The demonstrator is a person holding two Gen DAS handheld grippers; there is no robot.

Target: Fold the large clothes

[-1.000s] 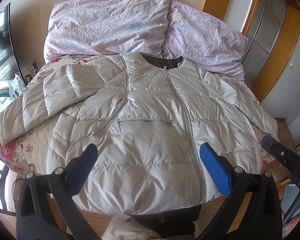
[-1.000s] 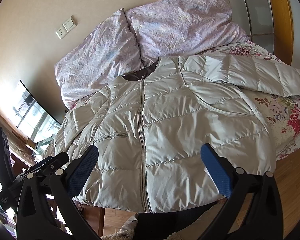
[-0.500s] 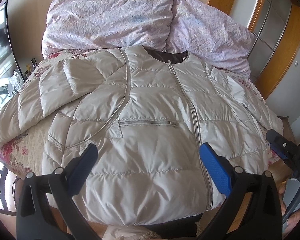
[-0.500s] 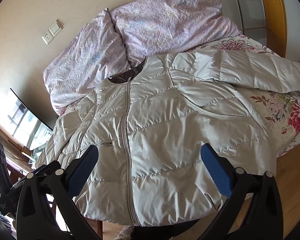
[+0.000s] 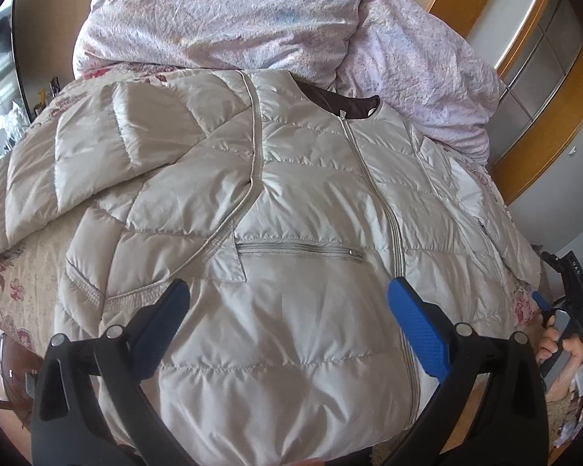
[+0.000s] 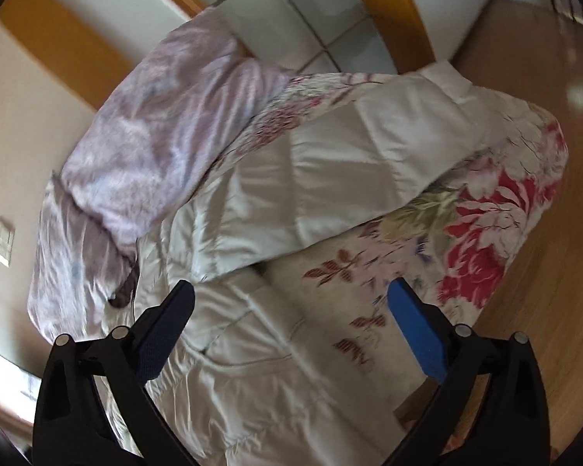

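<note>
Overhead, two spread-wide grippers, left gripper (image 5: 287, 310) and right gripper (image 6: 291, 310), face one jacket (image 5: 291, 240).

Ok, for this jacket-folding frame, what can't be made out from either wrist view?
- Jacket hem: left wrist view, hidden behind the left gripper arms and cut by the bottom edge.
- Right sleeve stitching: right wrist view, motion blur.
- Right gripper: left wrist view, cut off at the right edge; jaws wide apart in its own view.

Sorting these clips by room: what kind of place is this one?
Most likely a bedroom: a puffer jacket lies spread on a bed with a floral bedspread, and two lilac pillows lean against the wall.
</note>
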